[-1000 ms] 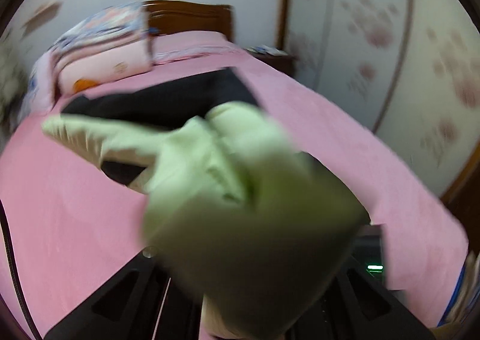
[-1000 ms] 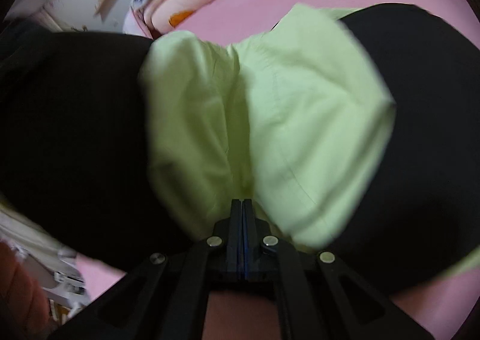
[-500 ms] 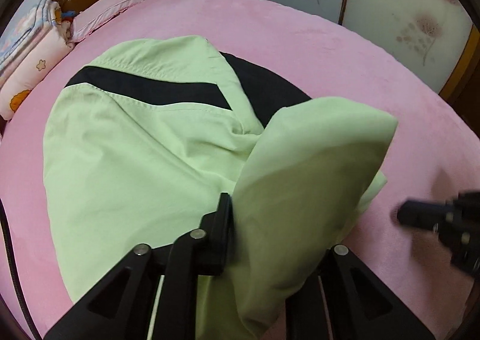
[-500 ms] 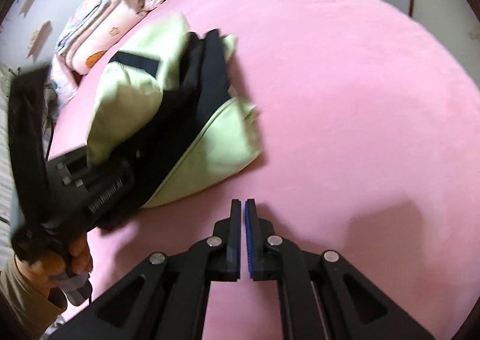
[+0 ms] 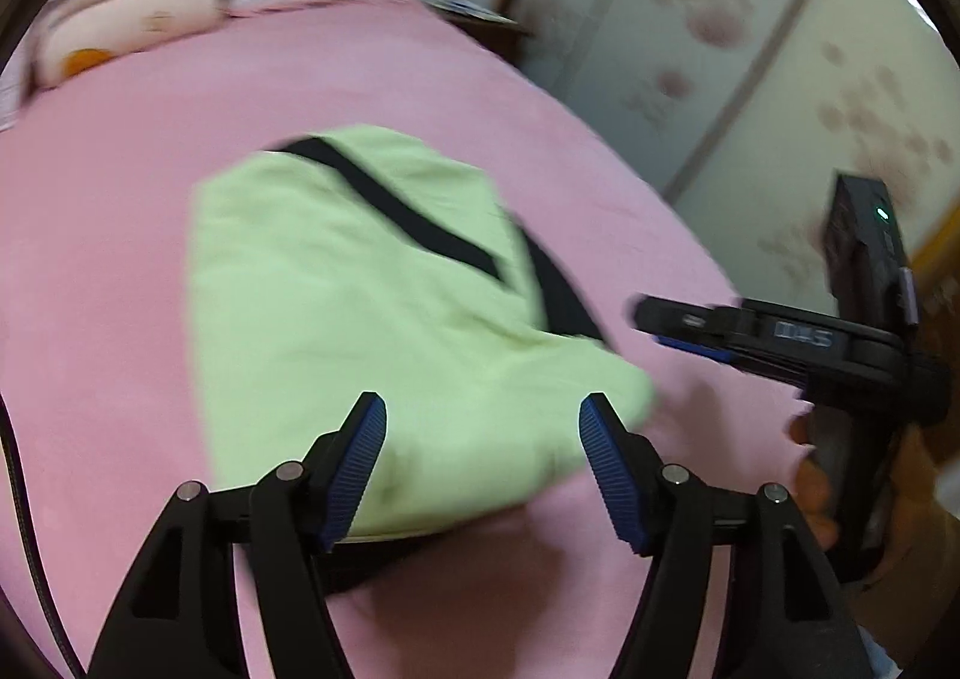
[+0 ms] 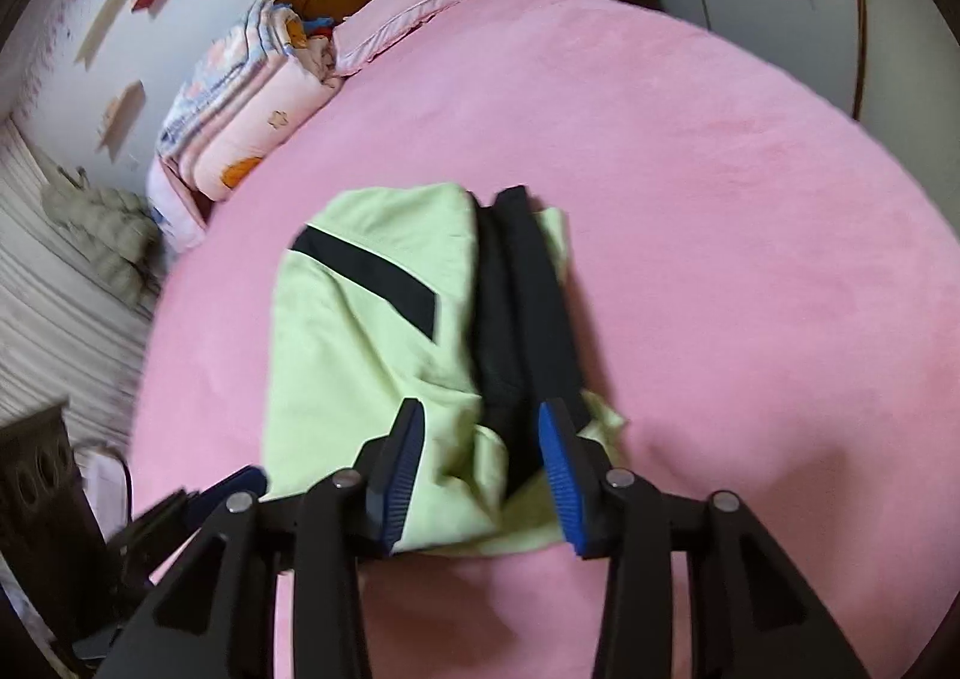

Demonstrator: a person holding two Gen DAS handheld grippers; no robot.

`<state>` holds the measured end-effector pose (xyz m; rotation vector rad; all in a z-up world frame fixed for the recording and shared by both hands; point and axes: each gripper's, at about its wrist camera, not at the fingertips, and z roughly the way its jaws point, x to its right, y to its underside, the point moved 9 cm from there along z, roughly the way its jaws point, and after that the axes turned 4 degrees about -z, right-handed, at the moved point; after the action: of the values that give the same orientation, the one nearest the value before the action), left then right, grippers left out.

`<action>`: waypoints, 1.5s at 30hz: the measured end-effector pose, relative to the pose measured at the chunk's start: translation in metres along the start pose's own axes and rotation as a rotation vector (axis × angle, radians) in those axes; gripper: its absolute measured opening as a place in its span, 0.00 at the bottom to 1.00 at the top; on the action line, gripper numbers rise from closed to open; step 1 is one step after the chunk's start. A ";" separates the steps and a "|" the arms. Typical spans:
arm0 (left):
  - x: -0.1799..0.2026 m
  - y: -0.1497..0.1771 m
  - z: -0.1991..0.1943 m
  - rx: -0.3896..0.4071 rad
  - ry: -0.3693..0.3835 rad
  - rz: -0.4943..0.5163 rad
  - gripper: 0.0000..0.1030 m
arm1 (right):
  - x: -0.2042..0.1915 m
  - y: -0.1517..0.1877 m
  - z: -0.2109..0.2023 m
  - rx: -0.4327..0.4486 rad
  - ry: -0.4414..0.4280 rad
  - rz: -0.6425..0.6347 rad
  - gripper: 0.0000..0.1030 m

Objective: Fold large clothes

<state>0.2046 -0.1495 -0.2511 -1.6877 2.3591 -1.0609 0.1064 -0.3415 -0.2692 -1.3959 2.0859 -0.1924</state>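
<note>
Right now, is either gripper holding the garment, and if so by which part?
Nothing is held. The left gripper and right gripper both stand open above the folded green-and-black garment, which lies on the pink bed.

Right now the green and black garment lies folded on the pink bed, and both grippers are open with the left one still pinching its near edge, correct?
Not quite: the left gripper pinches nothing. The left wrist view shows its fingers spread wide above the green and black garment, holding no cloth. The rest stands: the garment lies folded on the pink bed, and the right gripper is open too.
</note>
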 end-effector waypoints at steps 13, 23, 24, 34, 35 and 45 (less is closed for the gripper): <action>-0.121 0.017 0.039 -0.026 -0.282 -0.201 0.64 | -0.026 0.009 0.077 -0.180 0.097 -0.198 0.13; -0.084 0.036 0.062 0.006 -0.331 0.048 0.70 | 0.035 0.042 0.077 -0.063 0.148 -0.098 0.12; -0.084 0.037 0.062 0.007 -0.334 0.052 0.70 | 0.036 0.043 0.081 -0.057 0.151 -0.079 0.12; -0.093 0.027 0.024 -0.064 -0.181 -0.043 0.71 | -0.004 0.011 0.048 -0.020 0.279 -0.163 0.22; -0.088 0.021 0.016 -0.032 -0.172 -0.036 0.72 | -0.011 0.004 0.041 0.012 0.274 -0.173 0.22; -0.091 0.011 0.049 -0.108 -0.167 -0.008 0.64 | -0.075 -0.038 0.135 -0.058 0.106 -0.374 0.06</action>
<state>0.2525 -0.0947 -0.3251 -1.7462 2.3436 -0.7734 0.2313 -0.2640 -0.3301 -1.8403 1.9067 -0.3669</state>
